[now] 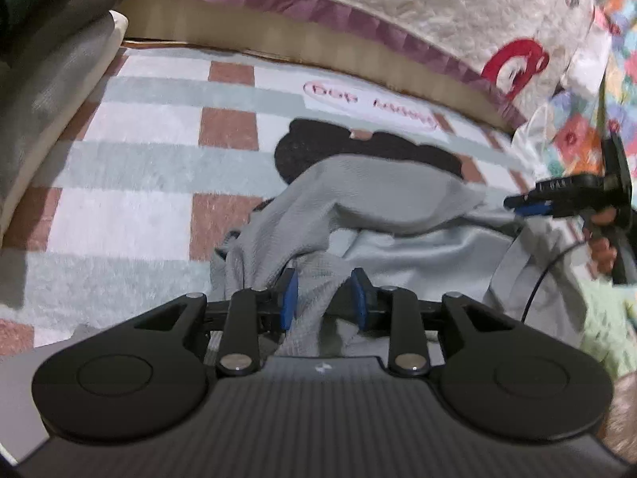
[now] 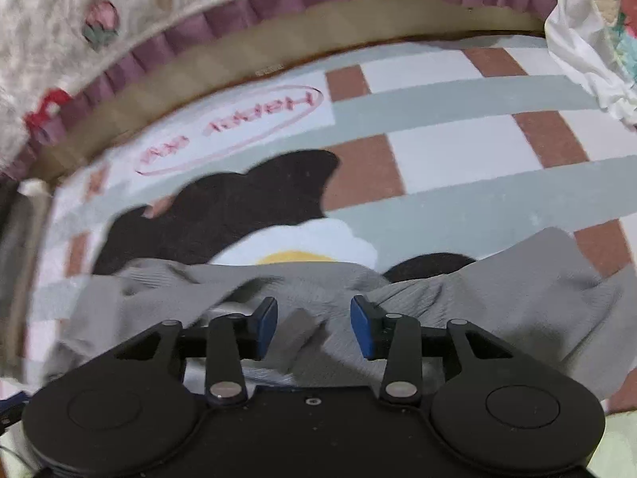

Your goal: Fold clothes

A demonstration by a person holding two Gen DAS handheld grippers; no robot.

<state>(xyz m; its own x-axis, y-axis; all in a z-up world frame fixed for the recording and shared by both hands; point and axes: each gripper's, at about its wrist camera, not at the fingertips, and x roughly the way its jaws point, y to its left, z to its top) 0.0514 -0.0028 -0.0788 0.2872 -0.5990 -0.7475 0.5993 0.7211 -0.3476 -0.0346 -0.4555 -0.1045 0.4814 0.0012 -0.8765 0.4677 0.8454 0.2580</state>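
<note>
The left tool [image 1: 323, 296] is gaping around a ridge of crumpled grey waffle-knit garment [image 1: 358, 215]; the right tool [image 2: 313, 324] is hanging open above it, covering the checked fleece blanket [image 1: 131, 183].

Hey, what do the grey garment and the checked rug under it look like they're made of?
The grey garment looks like a soft knit or waffle-weave fabric, probably cotton: matte, with a fine ribbed texture, and it drapes in loose folds. The checked rug looks like short-pile plush, likely synthetic: its surface is fuzzy and slightly brushed, with printed brown, white and pale green blocks. Motion blur hides finer detail.
</note>
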